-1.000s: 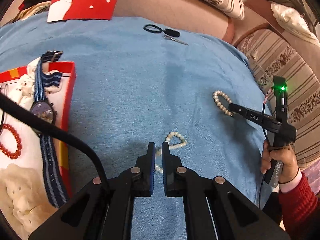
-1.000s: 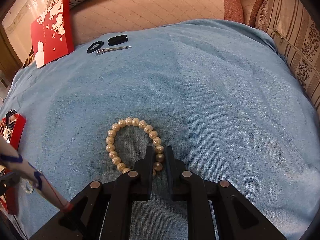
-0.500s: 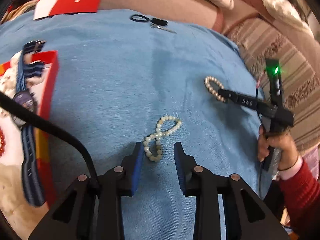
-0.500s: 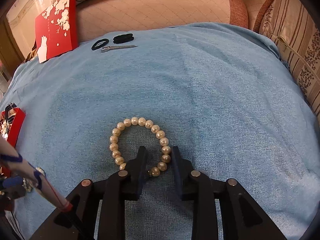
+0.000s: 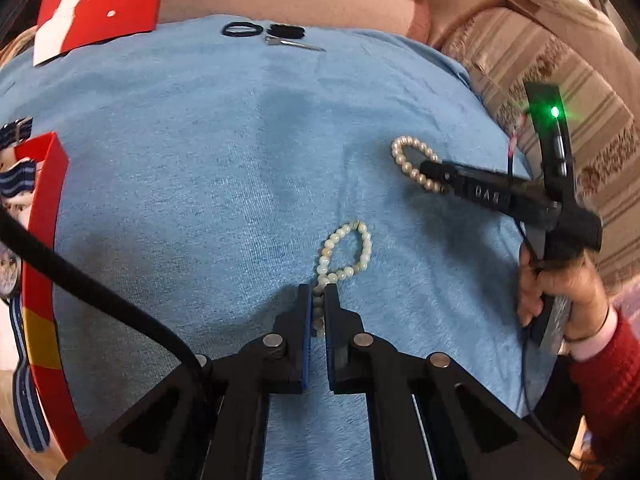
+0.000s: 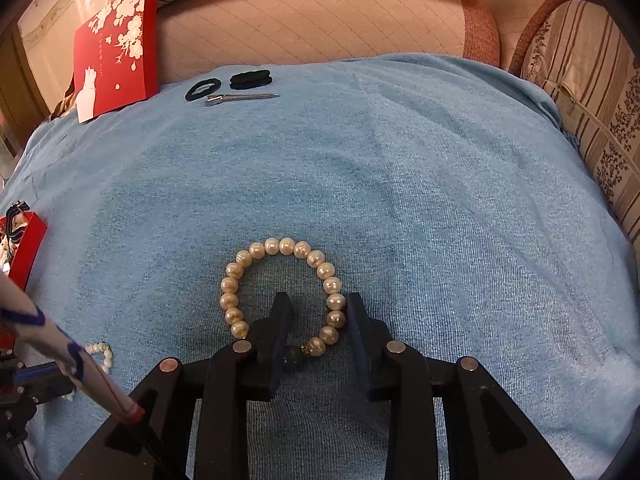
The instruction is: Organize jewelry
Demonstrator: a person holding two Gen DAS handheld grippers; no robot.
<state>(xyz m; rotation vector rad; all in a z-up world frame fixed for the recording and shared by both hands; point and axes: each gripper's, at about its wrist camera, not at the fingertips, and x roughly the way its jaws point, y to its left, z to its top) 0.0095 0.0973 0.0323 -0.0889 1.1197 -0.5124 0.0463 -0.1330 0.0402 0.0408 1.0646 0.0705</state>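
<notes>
A small bracelet of pale beads (image 5: 364, 248) lies on the blue cloth (image 5: 200, 160). My left gripper (image 5: 319, 296) is shut on its near end, with beads pinched between the pads. A larger pearl bracelet (image 6: 286, 246) lies in front of my right gripper (image 6: 318, 300), which is open. One finger stands inside the loop and one outside, and neither pad presses on the right-hand beads between them. In the left wrist view the pearl bracelet (image 5: 404, 148) and the right gripper (image 5: 432, 172) sit at the right. The small bracelet (image 6: 98, 348) also shows low on the left in the right wrist view.
A red box (image 5: 40, 240) at the left edge holds a watch with a striped strap (image 5: 16, 176). A red card with white blossoms (image 6: 116, 48) leans at the back left. Black hair ties (image 6: 202, 90) and a metal clip (image 6: 240, 98) lie beside it. A hand (image 5: 560, 292) in a red sleeve holds the right gripper.
My left gripper opened, moved forward over the small bead bracelet and shut on its near end. My right gripper's jaws, shut on the pearl beads before, have parted.
</notes>
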